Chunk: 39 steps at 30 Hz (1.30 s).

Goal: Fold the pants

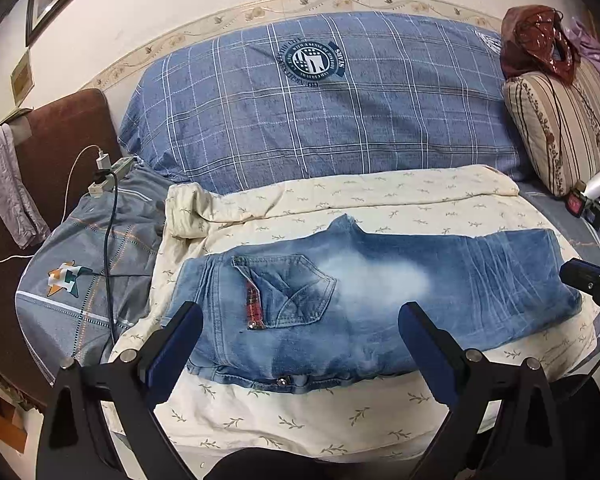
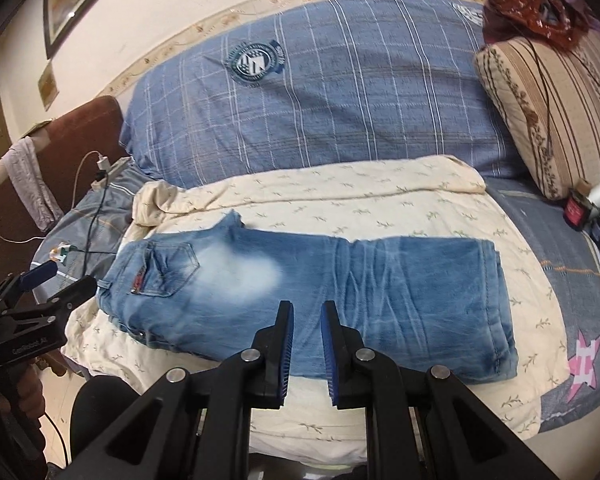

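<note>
**Readable markings: pillow crest and gripper body**

Landmark: blue plaid pillow (image 1: 320,100). Its upper middle carries a round dark-teal crest (image 1: 311,62), printed upside down to the camera. The ring lettering is mostly too small and inverted; "WITH A SENSE OF" is only partly made out, and the ribbon tab at the crest's right edge stays uncertain. A second crest at the pillow's far right corner is unreadable.

Left of and below the pillow, in the right wrist view, the left gripper (image 2: 66,280) bears pale lettering on its black body, blurred, reading roughly "GenRobot.AI".
</note>
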Motion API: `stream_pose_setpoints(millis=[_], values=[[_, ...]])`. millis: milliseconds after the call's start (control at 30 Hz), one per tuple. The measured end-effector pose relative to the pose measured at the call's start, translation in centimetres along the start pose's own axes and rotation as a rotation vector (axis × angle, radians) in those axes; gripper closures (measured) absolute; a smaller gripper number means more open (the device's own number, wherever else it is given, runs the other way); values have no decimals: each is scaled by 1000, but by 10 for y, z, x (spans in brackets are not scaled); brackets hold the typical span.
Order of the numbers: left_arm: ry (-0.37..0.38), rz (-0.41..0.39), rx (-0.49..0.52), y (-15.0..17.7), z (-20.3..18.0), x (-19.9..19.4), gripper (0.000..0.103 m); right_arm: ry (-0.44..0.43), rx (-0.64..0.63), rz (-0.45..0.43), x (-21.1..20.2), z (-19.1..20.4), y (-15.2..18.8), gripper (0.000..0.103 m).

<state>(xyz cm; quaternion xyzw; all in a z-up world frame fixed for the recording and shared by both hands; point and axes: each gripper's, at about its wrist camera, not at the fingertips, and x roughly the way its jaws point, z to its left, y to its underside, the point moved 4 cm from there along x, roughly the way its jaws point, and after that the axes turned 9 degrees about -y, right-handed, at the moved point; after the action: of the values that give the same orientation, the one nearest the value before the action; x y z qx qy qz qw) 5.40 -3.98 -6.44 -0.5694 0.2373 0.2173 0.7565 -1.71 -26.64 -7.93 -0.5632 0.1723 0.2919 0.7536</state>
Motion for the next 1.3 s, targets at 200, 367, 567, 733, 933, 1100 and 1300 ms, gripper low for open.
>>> stream_pose_setpoints(millis=[200,367,567,733,933,1100,1300], values=[[-12,14,-11,0,5,8,5,4,3,14,6,-2,1,86],[-24,27,-23,2,9,15,5,10,32,27,11,-11,3,86],[-34,42,-33,1,17,23,5,12,41,27,14,-16,2,86],[-69,38,-67,0,38,21,5,-7,46,19,20,-15,-3,86],[-143,25,-70,7,70,18,5,-61,70,20,43,4,-23,86],[-180,14,-81,9,89,22,5,-67,6,29,56,33,-24,86],[-161,18,-83,8,84,25,5,-41,11,39,58,27,-23,86]])
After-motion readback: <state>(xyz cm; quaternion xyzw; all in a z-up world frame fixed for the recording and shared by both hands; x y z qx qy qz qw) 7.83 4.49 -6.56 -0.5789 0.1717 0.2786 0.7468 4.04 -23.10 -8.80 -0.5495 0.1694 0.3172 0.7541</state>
